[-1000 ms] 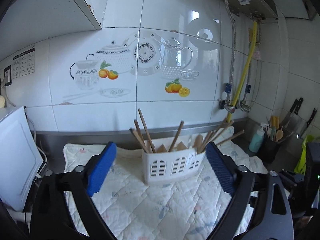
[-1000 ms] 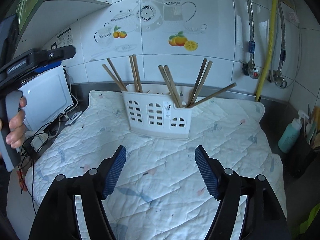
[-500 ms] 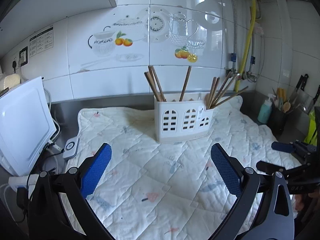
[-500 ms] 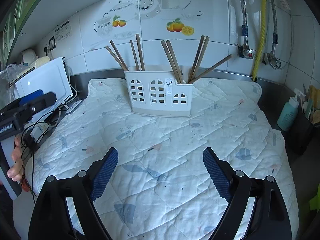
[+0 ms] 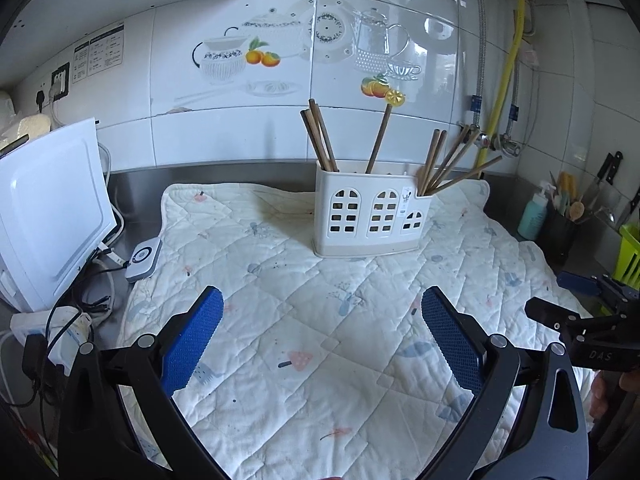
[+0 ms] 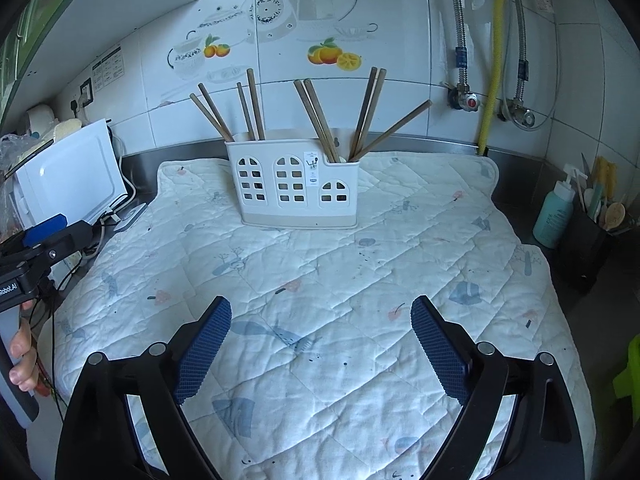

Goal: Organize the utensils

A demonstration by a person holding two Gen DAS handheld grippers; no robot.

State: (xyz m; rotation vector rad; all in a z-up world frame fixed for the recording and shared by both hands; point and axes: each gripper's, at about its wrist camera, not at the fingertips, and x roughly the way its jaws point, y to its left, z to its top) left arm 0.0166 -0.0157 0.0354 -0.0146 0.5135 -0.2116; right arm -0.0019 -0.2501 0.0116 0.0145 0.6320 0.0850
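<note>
A white plastic utensil caddy with arched cut-outs stands upright at the back of a quilted mat. Several brown wooden chopsticks lean out of its compartments. My left gripper hangs open over the near part of the mat, nothing between its blue pads. My right gripper is low over the mat too, its jaws still opening with nothing between them. Each gripper shows at the edge of the other's view, held by a hand.
A white appliance with cables and a power strip sits left of the mat. On the right stand a teal bottle, a black utensil holder and knives. Pipes and a yellow hose run down the tiled wall.
Both grippers drew back from the caddy and sank toward the mat; the caddy looks smaller and farther. The right gripper's jaws spread wider. The left gripper dropped out of the right view's upper left.
</note>
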